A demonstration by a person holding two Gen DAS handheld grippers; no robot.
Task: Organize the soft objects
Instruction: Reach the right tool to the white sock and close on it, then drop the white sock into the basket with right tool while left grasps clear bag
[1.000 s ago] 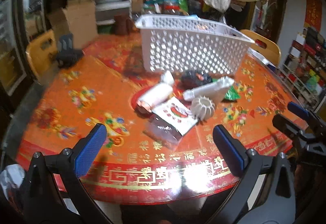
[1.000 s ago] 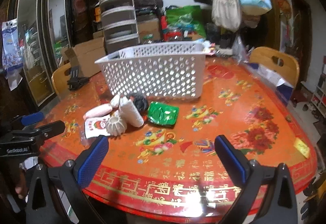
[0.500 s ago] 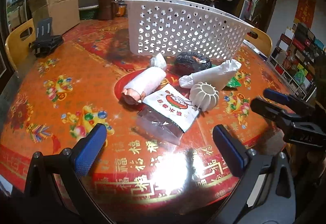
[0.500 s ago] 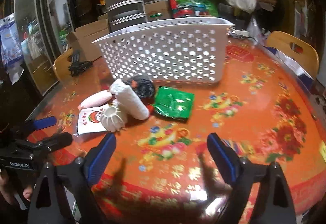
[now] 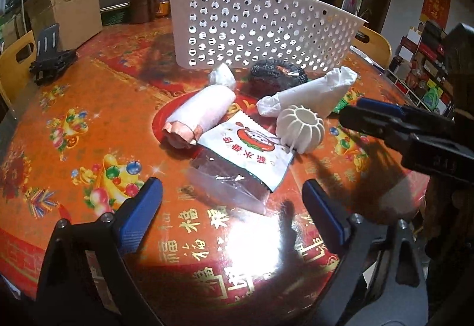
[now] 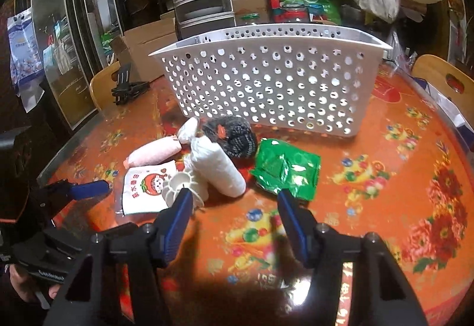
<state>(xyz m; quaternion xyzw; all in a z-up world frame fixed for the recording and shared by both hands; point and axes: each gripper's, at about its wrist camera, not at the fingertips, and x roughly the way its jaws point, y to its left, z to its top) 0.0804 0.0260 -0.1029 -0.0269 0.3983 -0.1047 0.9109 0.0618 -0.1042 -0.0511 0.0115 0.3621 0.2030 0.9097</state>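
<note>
Both of my grippers have dropped closer to the pile since a second ago, and the jaws on each have narrowed.

From my left wrist, my left gripper (image 5: 232, 206) hangs over the red patterned table (image 5: 74, 107), its jaws closing but wide, with nothing between the pads; the clear end of the tomato-print packet (image 5: 246, 149) lies just ahead of them. Beyond it sit the pink roll (image 5: 201, 115), the white ribbed ball (image 5: 300, 129), the white wrapped roll (image 5: 311, 92) and the dark knitted item (image 5: 277, 74), all in front of the white perforated basket (image 5: 260, 30).

From my right wrist, my right gripper (image 6: 234, 201) is closing, about half open, gripping nothing. Its left pad overlaps the ribbed ball in view; I cannot tell if they touch. The green foil pouch (image 6: 287, 170) lies just beyond the right pad. The same basket (image 6: 266, 80) stands behind the pile.
</note>
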